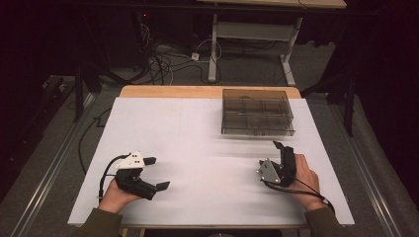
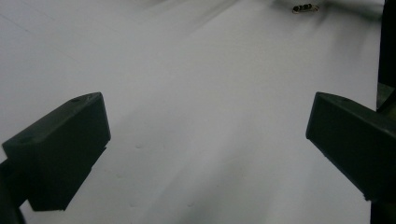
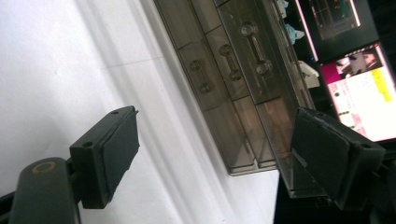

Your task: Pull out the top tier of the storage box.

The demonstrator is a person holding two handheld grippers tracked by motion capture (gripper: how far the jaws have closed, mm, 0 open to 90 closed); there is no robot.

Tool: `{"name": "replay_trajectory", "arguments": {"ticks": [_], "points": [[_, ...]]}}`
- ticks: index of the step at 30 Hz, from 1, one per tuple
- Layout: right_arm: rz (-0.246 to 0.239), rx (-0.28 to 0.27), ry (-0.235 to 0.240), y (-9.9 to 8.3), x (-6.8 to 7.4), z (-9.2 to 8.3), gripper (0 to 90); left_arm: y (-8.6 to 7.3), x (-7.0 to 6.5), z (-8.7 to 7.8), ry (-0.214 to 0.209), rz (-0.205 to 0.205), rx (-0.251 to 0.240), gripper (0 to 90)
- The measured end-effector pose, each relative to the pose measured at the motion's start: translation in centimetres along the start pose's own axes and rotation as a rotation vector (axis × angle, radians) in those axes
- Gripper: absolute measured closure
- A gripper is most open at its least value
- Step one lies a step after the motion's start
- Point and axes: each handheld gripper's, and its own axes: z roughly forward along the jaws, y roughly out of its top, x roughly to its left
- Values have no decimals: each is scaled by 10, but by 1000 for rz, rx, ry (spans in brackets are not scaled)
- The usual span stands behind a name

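High view | left gripper [image 1: 157, 174] jaws spread (nothing between) | right gripper [image 1: 282, 149] jaws spread, near clear box [image 1: 257, 112]

Your forearms [image 1: 101, 222] are cut off by the bottom edge of the high view. In the right gripper view the clear compartment box [image 3: 233, 93] runs off the top edge, and its far corner sits behind one black jaw. The screens [image 3: 359, 93] beyond it are cropped and too blurred to read. In the left gripper view, a small object [image 2: 305, 8] at the top is too tiny to identify.
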Motion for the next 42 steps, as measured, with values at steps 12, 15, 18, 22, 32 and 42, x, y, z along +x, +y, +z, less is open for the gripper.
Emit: {"name": "replay_trajectory", "arguments": {"ticks": [12, 15, 18, 22, 32, 42], "points": [[107, 9, 59, -1, -4, 1, 170, 0, 0, 0, -2, 3, 1, 0], [120, 15, 73, -1, -5, 1, 173, 0, 0, 1, -3, 4, 4, 0], [142, 14, 87, -1, -6, 1, 175, 0, 0, 1, -4, 4, 4, 0], [168, 15, 105, -1, -7, 2, 176, 1, 0, 0, -4, 3, 2, 0], [254, 5, 155, -2, -12, 2, 179, 1, 0, 0, -4, 4, 2, 0], [328, 9, 208, -4, -15, 4, 179, 1, 0, 1, -6, 5, 4, 0]]}}
